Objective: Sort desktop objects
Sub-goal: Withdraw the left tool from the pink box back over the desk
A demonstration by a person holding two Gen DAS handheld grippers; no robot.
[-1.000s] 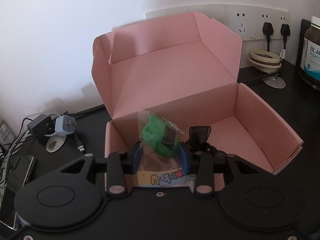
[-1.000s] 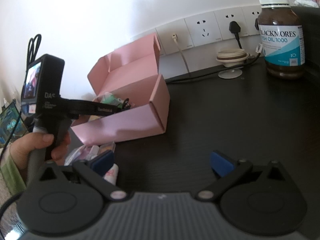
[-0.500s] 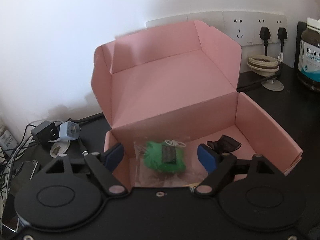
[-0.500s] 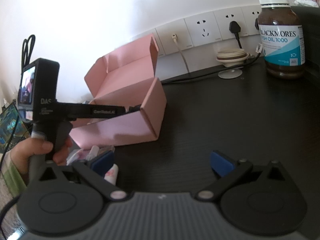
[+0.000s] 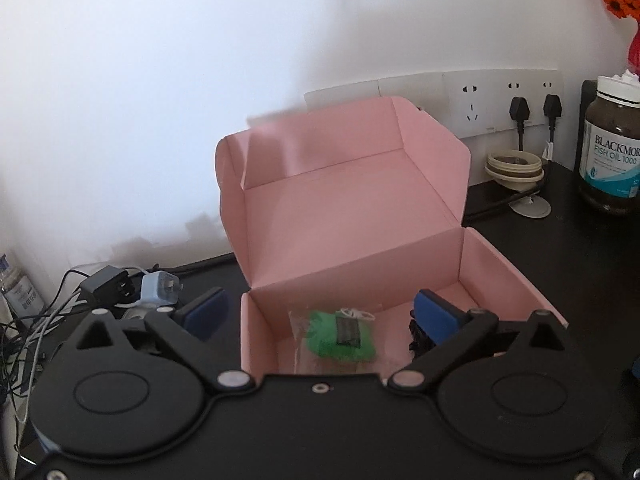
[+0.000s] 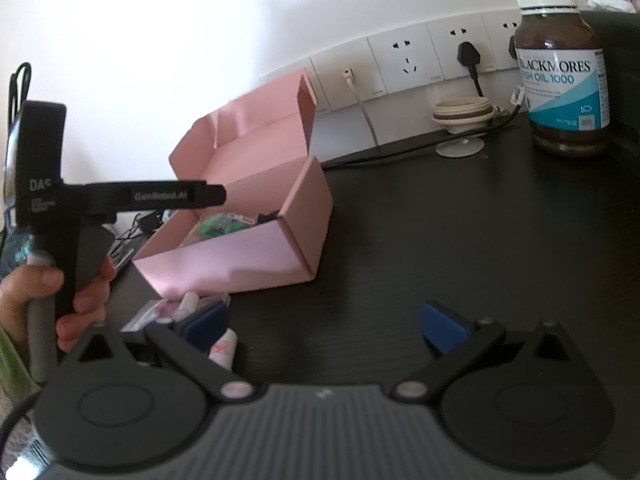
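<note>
The open pink box (image 5: 352,208) stands on the black desk with its lid up. A green item in a clear packet (image 5: 340,334) lies on the box floor at the near left, beside a small black thing (image 5: 418,340). My left gripper (image 5: 320,312) hovers above the near wall; its jaws are opening wide, and the packet lies loose below them, untouched. In the right wrist view the box (image 6: 240,260) holds the green packet (image 6: 218,226). My right gripper (image 6: 324,324) stands open low over the desk with nothing between its fingers, a pink-and-white tube (image 6: 224,348) beside its left finger.
A brown fish oil bottle (image 6: 564,80) stands at the back right by the wall sockets (image 6: 404,60). A cream round holder (image 6: 460,120) sits beside it. Chargers and tangled cables (image 5: 132,288) lie left of the box. A hand (image 6: 36,300) holds the left gripper's handle.
My left gripper opened and let go of the green packet, which dropped onto the box floor. The gripper then drew back and up. The right gripper stayed put.
</note>
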